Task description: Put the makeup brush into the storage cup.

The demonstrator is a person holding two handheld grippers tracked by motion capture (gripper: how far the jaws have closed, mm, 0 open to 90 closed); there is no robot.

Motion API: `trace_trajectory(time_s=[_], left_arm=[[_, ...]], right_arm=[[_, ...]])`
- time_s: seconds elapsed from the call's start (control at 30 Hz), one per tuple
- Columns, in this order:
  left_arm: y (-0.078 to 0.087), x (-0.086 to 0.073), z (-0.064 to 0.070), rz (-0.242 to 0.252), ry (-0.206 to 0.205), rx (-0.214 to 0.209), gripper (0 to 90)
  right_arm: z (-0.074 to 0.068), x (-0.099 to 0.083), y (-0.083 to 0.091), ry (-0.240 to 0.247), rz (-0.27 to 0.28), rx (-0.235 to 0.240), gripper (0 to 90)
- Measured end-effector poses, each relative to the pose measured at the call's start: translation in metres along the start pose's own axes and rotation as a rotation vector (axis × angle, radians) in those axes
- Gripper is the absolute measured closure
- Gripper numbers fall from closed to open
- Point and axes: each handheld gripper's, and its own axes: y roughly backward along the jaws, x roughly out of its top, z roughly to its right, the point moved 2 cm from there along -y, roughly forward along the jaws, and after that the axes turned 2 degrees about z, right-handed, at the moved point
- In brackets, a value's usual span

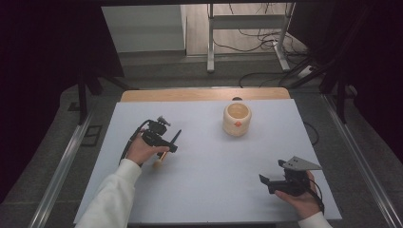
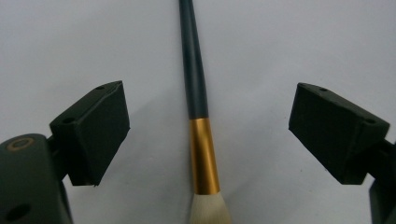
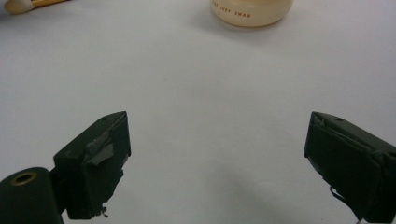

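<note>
The left gripper's [image 2: 205, 135] fingers [image 2: 93, 130] stand spread either side of the dark-handled, gold-ferruled, pale-bristled brush [image 2: 198, 112] lying flat on the white counter [image 1: 209, 161] — not yet gripped; judged an early stage, lifting remains; the right gripper's [image 3: 217, 158] fingers [image 3: 100, 154] are spread too, hovering low, aimed toward the cream round jar [image 3: 252, 11].

A white long sleeve [image 1: 109, 197] is worn on the left arm, and a white cuff [image 1: 314, 221] is seen at the right wrist. The left hand-held gripper [image 2: 208, 135] is black, with blocky jaws, each marked by two small holes, and a brass-ringed screw hole on the body. A black cable is looped from it. The right hand-held gripper [image 3: 219, 163] is also black, topped by a grey three-cornered plate [image 1: 299, 164]; its pads are scuffed and frayed.
</note>
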Motion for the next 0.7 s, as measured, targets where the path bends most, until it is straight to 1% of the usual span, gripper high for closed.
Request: trace_trajectory(time_s=[0.2, 0.27, 0.33, 0.37, 0.4, 0.47, 0.6, 0.63, 0.67, 0.7], left_arm=[[-0.0041, 0.001, -0.0035, -0.017, 0.013, -0.005, 13.4], [-0.0043, 0.0021, -0.0046, -0.04, 0.001, -0.001, 12.9], [-0.0028, 0.0044, -0.0053, -0.043, -0.001, -0.005, 13.0], [-0.0022, 0.0054, -0.0054, -0.045, 0.006, -0.012, 13.1], [-0.0019, 0.0065, -0.006, -0.054, 0.001, -0.014, 13.1], [-0.0024, 0.008, -0.0057, -0.063, 0.005, -0.009, 13.2], [-0.005, 0.0093, -0.0045, -0.086, -0.007, -0.011, 13.3], [-0.0055, 0.0095, -0.0047, -0.094, -0.017, -0.009, 13.3], [-0.0064, 0.0096, -0.0036, -0.097, -0.012, -0.012, 13.3], [-0.0072, 0.0097, -0.0031, -0.101, -0.015, -0.01, 13.3]], right_arm=[[0.0, 0.0, 0.0, 0.0, 0.0, 0.0, 7.4], [0.0, -0.0001, -0.0001, 0.0, -0.001, 0.0, 7.4], [0.0001, -0.0001, -0.0002, 0.0, -0.002, -0.001, 7.4], [0.0001, -0.0001, -0.0002, 0.001, -0.002, -0.002, 7.4], [0.0001, -0.0001, -0.0001, 0.001, -0.002, -0.002, 7.4], [0.0002, -0.0001, -0.0001, 0.0, -0.001, 0.0, 7.4], [0.0002, -0.0003, 0.0, 0.0, -0.002, 0.0, 7.4], [0.0002, -0.0003, 0.0001, 0.0, -0.002, 0.0, 7.4], [0.0003, -0.0003, 0.0001, -0.001, -0.002, 0.0, 7.4], [0.0003, -0.0003, 0.0, -0.001, -0.002, 0.0, 7.4]])
